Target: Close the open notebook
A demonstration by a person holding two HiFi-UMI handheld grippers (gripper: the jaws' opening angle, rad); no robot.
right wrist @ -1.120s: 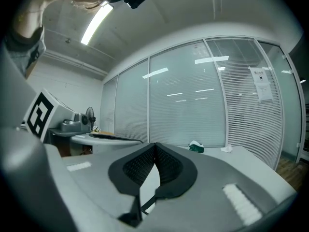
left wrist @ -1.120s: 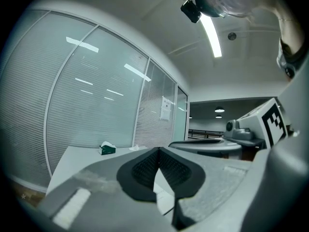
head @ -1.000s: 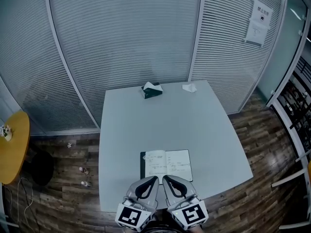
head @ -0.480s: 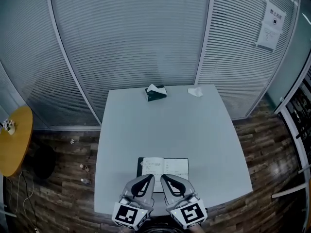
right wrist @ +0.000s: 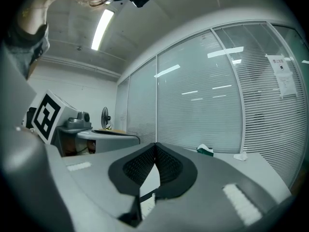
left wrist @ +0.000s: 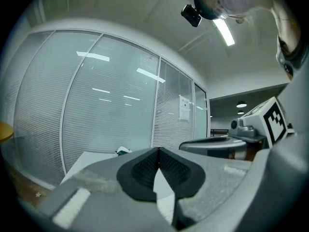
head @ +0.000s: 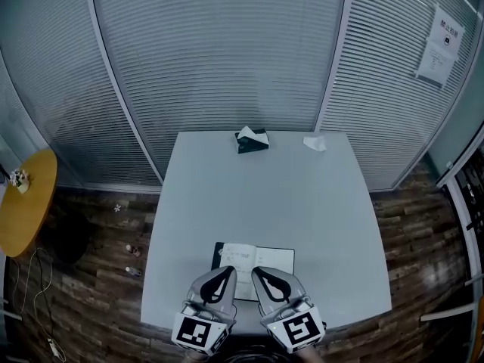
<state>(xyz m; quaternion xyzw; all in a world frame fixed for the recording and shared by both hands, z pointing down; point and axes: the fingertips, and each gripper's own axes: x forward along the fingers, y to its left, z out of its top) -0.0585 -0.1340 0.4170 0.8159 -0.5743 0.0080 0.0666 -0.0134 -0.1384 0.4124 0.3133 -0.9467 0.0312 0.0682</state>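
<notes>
The notebook (head: 255, 255) is lying open on the table (head: 302, 203), at the 6 o'clock side near the edge, and both white pages are facing up. The left gripper (head: 229, 270) and the right gripper (head: 256, 271) are sitting side by side at the 6 o'clock edge of the notebook. They are pointing toward 12 o'clock and covering the lower part of the pages. I cannot tell if they are touching the paper.

In the left gripper view the jaws are pressing together at the tips and are holding nothing. In the right gripper view the jaws are also meeting at the tips, with nothing between them.

A tissue box (head: 252, 139) is standing at the 12 o'clock edge of the table. A crumpled paper (head: 314, 143) is lying at about 1 o'clock, well apart from the notebook.
</notes>
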